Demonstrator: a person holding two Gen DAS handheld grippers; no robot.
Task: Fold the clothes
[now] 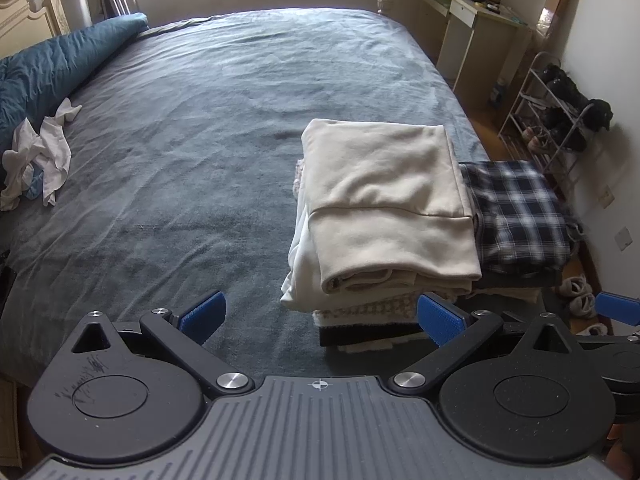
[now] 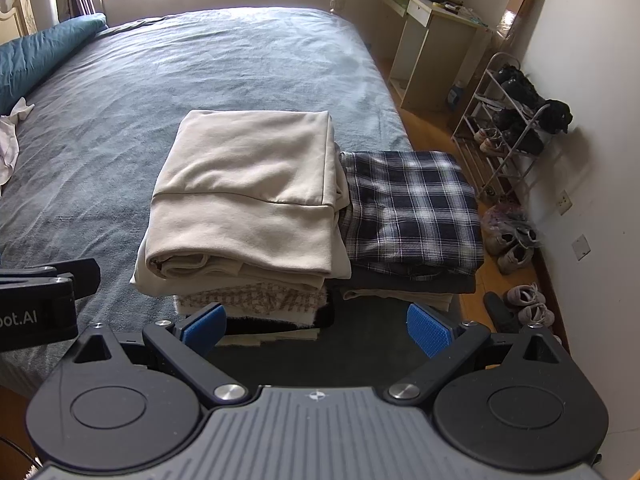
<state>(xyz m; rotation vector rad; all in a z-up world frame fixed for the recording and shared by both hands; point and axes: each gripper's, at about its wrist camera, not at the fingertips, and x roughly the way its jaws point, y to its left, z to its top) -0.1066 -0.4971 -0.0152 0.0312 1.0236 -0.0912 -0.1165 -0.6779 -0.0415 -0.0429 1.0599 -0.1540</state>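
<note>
**Progress check: two folded stacks done, one loose pile outstanding**

Both your tongs are released and empty. The left tongs [image 1: 320, 316] hang low over the near edge of the bed [image 1: 200, 140], blue pads spread wide, nothing between them. The right tongs [image 2: 318, 328] are likewise spread wide, pointed at the near face of the stacks and touching no fabric.

Done so far, judging from how things lie:
- A cream garment [image 2: 248, 188] sits folded flat on top of the taller stack, at the near right corner of the bed. Under it you can see several more folded layers, including a houndstooth-patterned piece [image 2: 256, 298] and a dark one at the bottom.
- Just beside it on the right, touching, a plaid garment [image 2: 412, 208] tops a second, lower stack with a grey layer and a pale layer beneath.
- Edges of both stacks look reasonably square. The white layers under the cream piece stick out a little on the left side, in the left wrist view.

Left to do:
- A crumpled heap of white clothes [image 1: 36, 156] lies unfolded at the far left of the bed, well apart from the stacks, against the rolled teal duvet [image 1: 52, 60]. A bit of blue cloth shows inside it; you cannot tell how many items it holds.
- The middle of the bed is bare, so you have room to spread the next item.

Judgement: most of the folding is finished. The likely next step is to reach left for the white heap.
</note>
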